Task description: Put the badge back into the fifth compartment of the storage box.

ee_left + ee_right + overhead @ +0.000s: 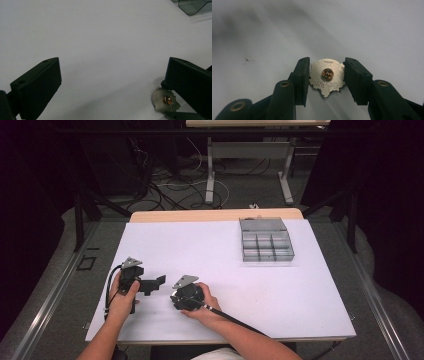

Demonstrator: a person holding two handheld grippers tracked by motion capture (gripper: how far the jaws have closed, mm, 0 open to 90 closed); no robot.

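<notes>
Right gripper view shows my right gripper (326, 76) pinching the silver pin (327, 77), my left gripper (110, 82) wide open, so next I carry it to the box (265, 240).

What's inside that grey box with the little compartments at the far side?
The compartment box looks empty in the high view: its translucent cells show nothing. Anything tiny would be too small to tell; its lid hides nothing.

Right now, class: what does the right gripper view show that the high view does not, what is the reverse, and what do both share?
Right gripper view alone: a silver pin badge clamped between the right gripper's jaws, back side showing a brass clasp. High view alone: the clear compartment box at the far right, the left gripper, both hands. Shared: the white table surface and the right gripper.
</notes>
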